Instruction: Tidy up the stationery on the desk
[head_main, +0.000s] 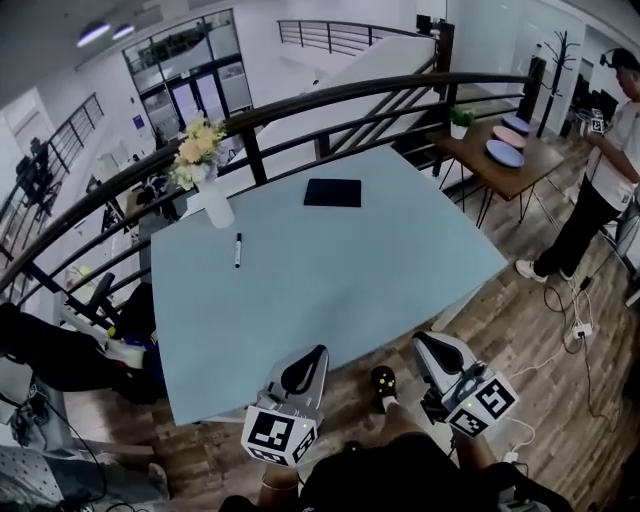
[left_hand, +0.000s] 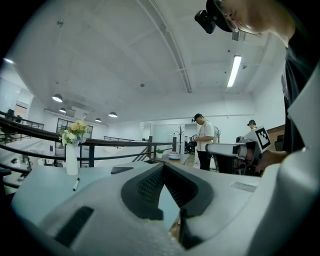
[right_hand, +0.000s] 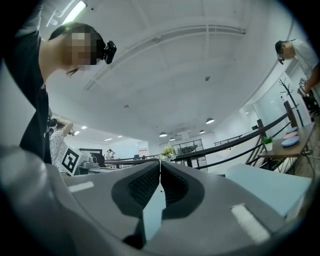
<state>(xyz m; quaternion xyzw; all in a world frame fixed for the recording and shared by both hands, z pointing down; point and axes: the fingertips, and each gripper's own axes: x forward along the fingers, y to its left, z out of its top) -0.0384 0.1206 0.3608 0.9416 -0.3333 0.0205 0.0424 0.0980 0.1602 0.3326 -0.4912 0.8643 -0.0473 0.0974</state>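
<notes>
Both claws sit closest to the head camera, at the bottom of its view, and I report them first. I find the left claw (head_main: 318, 352) with its jaws together and nothing between them, its tip at the near edge of the pale blue surface (head_main: 330, 290). I find the right claw (head_main: 425, 340) likewise closed and empty, just off the same edge and above the wooden floor (head_main: 520, 330). Both point roughly level across the surface. Of the stationery, a pen (head_main: 238, 250) with a white barrel and black cap lies flat on the left part of the surface, well apart from either claw. A flat black notebook (head_main: 332, 192) lies near the far edge, to the right of the pen and apart from it. A white vase (head_main: 215, 203) holding pale flowers stands upright at the far left corner, near the pen. A dark railing (head_main: 300, 105) runs behind the surface. Beyond it to the right stands a wooden side table (head_main: 520, 172) bearing plates, and a person (head_main: 605, 170) in a white top stands beside it.
</notes>
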